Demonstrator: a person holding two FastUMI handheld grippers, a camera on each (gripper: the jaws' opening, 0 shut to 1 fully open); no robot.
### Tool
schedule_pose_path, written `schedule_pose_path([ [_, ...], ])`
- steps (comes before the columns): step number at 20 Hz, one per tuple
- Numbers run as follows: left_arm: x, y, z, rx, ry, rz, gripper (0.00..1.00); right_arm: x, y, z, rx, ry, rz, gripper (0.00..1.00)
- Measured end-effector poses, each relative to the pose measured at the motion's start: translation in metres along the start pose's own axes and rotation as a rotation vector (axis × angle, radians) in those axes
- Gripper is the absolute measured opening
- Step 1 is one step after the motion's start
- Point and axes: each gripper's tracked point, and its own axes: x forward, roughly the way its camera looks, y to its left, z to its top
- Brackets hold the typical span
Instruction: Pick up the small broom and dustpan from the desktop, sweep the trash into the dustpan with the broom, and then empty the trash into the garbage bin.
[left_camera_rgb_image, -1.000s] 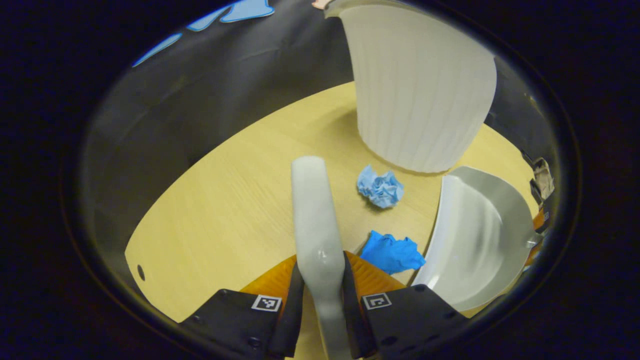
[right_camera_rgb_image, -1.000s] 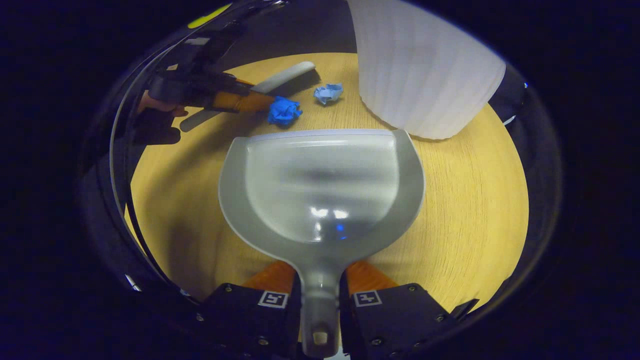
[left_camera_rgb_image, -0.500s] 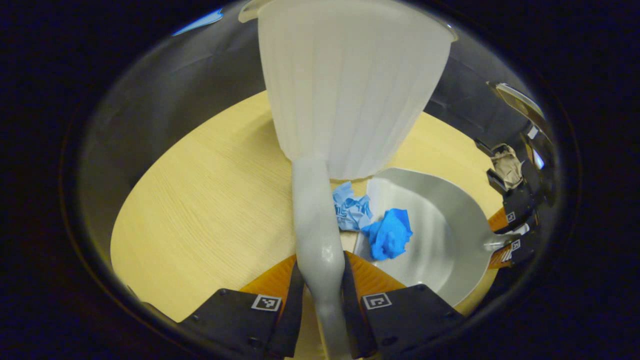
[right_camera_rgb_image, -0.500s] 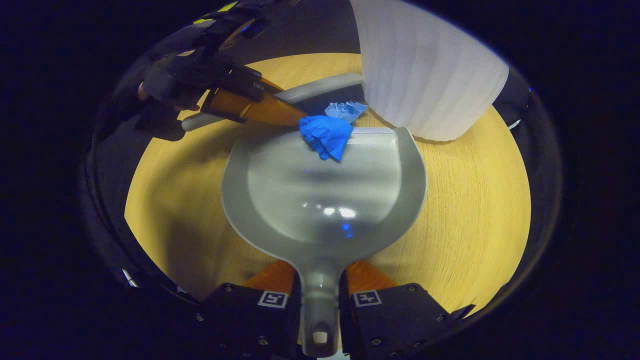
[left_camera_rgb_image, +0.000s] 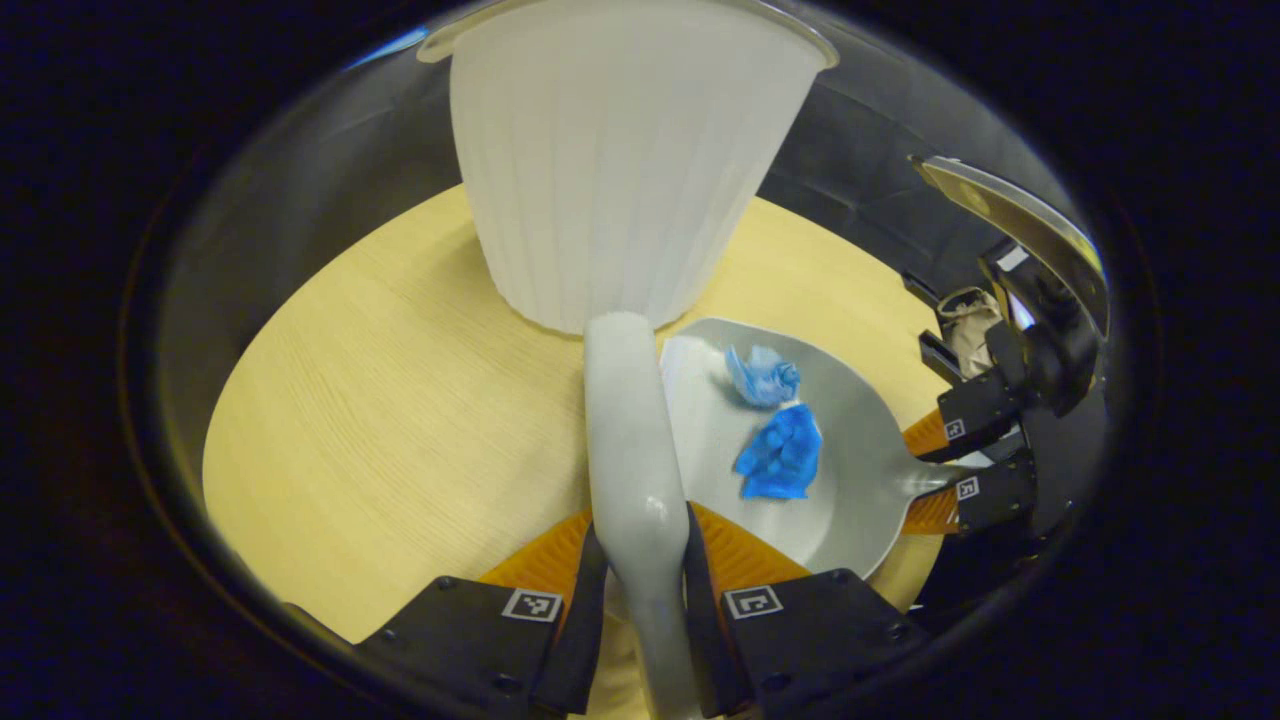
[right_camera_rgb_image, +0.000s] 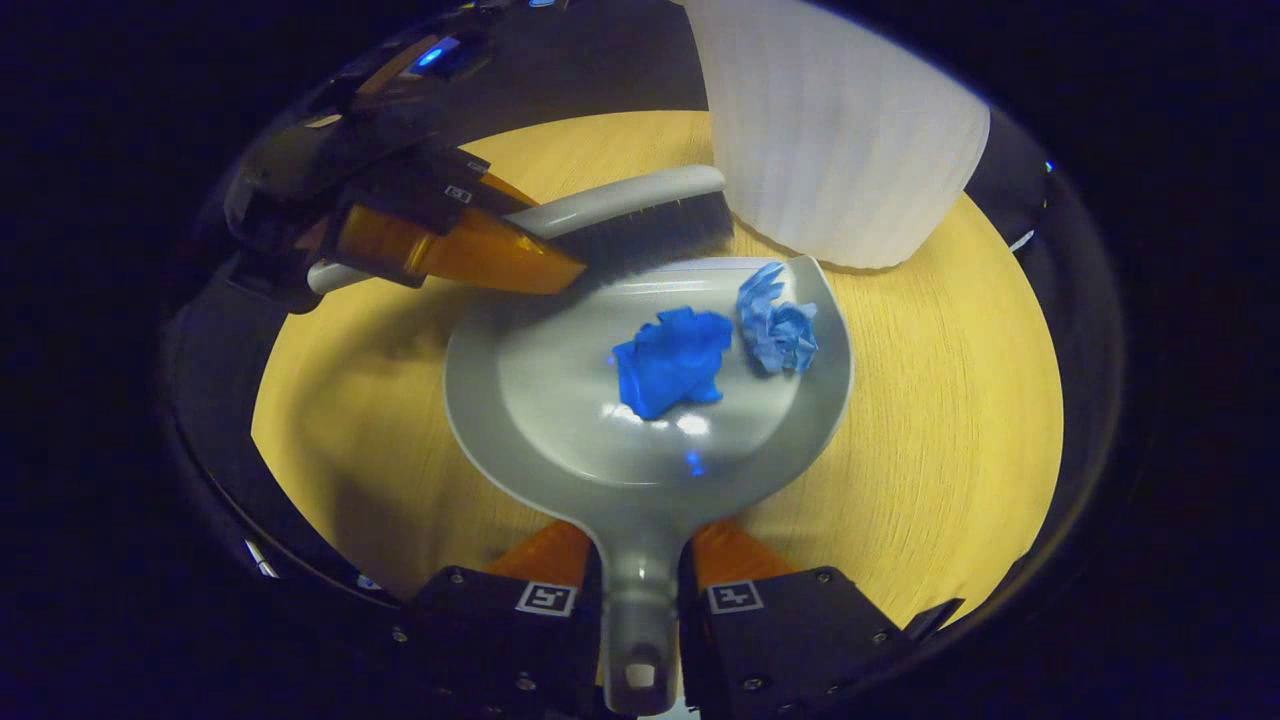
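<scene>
Now both paper wads (right_camera_rgb_image: 672, 360) lie in the dustpan (right_camera_rgb_image: 560, 400), broom (right_camera_rgb_image: 640, 215) at its lip

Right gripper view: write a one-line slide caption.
Right gripper holds grey plastic dustpan carrying two crumpled blue paper wads, broom bristles at its lip, beside white ribbed bin.

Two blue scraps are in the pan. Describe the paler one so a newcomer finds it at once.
Start at the tall white ribbed bin on the wooden table. In front of it lies the grey dustpan. The paler scrap sits nearest the bin, light blue and crinkled, beside the deeper blue wad.
</scene>
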Motion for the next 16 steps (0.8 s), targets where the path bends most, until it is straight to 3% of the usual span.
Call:
schedule_pose_path([
  [4, 0.0, -0.024, 0.003, -0.029, -0.027, 0.014, 0.43, -0.009, -0.014, 0.005, 0.021, -0.014, 0.002, 0.33],
  [10, -0.036, 0.011, 0.002, -0.108, -0.13, 0.132, 0.45, -0.015, -0.012, -0.006, 0.025, -0.031, -0.051, 0.33],
  [16, -0.057, 0.049, -0.04, -0.247, -0.225, 0.279, 0.47, -0.039, 0.005, 0.01, 0.0, -0.058, -0.064, 0.33],
])
